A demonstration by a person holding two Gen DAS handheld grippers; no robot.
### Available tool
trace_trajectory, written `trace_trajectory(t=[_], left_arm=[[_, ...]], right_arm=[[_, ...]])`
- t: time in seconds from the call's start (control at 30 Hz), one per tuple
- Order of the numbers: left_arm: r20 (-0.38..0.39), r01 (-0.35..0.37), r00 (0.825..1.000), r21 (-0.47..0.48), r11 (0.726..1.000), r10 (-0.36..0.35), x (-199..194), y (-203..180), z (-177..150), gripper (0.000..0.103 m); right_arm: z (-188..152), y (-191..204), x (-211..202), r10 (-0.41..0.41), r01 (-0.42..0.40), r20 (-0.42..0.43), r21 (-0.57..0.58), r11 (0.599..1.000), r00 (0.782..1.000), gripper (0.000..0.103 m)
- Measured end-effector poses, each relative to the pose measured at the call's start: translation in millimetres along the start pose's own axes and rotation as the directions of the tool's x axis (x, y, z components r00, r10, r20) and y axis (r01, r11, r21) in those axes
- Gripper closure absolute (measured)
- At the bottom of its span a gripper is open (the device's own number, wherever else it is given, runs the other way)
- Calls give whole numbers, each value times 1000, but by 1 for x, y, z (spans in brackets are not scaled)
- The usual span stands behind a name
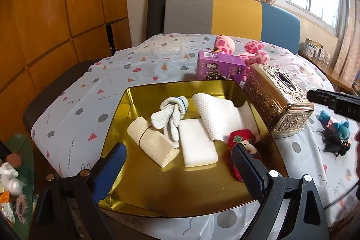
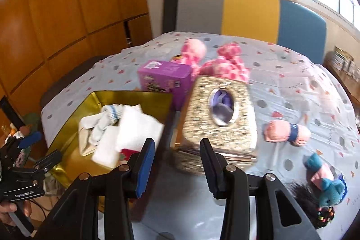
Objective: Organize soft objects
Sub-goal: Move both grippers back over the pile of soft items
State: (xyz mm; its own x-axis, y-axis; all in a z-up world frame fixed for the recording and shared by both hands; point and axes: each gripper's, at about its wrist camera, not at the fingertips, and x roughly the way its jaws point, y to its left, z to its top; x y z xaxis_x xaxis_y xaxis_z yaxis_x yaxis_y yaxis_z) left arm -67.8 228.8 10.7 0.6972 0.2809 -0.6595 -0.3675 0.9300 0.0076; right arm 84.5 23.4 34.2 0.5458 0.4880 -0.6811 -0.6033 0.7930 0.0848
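- The gold tin tray sits on the patterned tablecloth, left of centre.
- The left gripper hangs over the tray's near edge, jaws spread wide, nothing between them.
- Inside the tray, left to right: a beige rolled cloth, a knotted white sock with a blue stripe, a white foam pad, a white waffle cloth draped against the far right wall, and a red plush toy at the near right.
- Behind the tray stands a purple box; pink spotted plush pieces lie farther back.
- An ornate gold tissue box stands just right of the tray.
- The right gripper is near this box, jaws partly apart and empty; the view is blurred.
- On the cloth to the right lie a pink roll with a blue band, and nearer, a blue-and-pink plush beside a black hairy tuft.
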Motion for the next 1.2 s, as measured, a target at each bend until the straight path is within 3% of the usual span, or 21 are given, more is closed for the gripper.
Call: trace_trajectory(t=[0.3,0.47,0.63,0.7,0.73,0.77,0.83,1.0,1.2], left_arm=[[12,19,1000,56,998,-20,-4,-20,6,8],[21,28,999,89,996,-30,-6,-31,11,8],[17,35,999,121,992,-37,-6,-43,15,8],[12,40,999,129,991,-42,-5,-47,16,8],[10,41,999,133,990,-43,-4,-49,16,8],[7,43,999,138,989,-45,-4,-52,17,7],[6,48,999,149,988,-49,-3,-58,18,7],[5,67,998,180,981,-69,0,-74,25,7],[28,103,993,255,961,-114,-3,-106,38,7]], right_arm=[[-2,-65,-19,-106,101,39,109,989,994,61],[-8,-125,-26,-244,229,43,215,949,969,61],[-30,-198,-29,-408,376,11,368,851,913,61],[-48,-224,-32,-462,416,-2,440,796,887,61],[-60,-238,-34,-500,446,-24,490,749,866,61],[-67,-250,-35,-504,458,-64,527,716,862,61],[-77,-274,-46,-465,392,-65,647,654,883,61],[-94,-299,-60,-440,332,-73,769,546,895,61],[-93,-295,-58,-431,329,-76,767,551,899,61]])
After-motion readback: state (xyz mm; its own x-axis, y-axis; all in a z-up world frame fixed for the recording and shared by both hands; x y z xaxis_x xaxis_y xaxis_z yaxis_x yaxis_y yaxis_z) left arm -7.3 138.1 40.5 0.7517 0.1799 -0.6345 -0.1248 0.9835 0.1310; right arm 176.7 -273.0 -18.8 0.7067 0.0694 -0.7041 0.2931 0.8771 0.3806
